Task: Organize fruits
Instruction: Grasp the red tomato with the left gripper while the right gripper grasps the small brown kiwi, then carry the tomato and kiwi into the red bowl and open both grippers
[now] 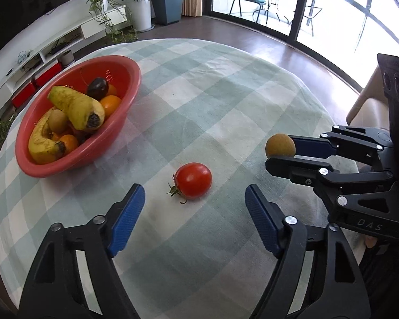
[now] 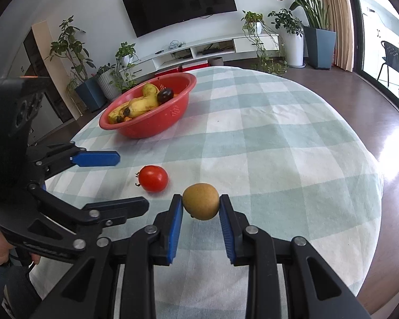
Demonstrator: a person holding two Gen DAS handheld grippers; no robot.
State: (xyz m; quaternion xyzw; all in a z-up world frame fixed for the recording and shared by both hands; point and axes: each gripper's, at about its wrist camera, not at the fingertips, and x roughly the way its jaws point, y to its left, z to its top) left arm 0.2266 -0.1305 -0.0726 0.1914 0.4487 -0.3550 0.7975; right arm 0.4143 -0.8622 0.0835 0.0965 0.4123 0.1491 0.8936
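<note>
Straddling the tomato (image 1: pixel 192 180), the left gripper (image 1: pixel 194 212) stands with jaws apart, fruit just ahead between its tips, apparently untouched. Right gripper (image 2: pixel 200 206) is clamped on a kiwi (image 2: pixel 201 201); red bowl (image 1: pixel 125 101) lies beyond, leftward.

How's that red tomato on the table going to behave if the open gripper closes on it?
The tomato is round and glossy, so it may roll or slip on the tablecloth. Its skin looks thin; a hard squeeze from the left gripper could bruise it.
</note>
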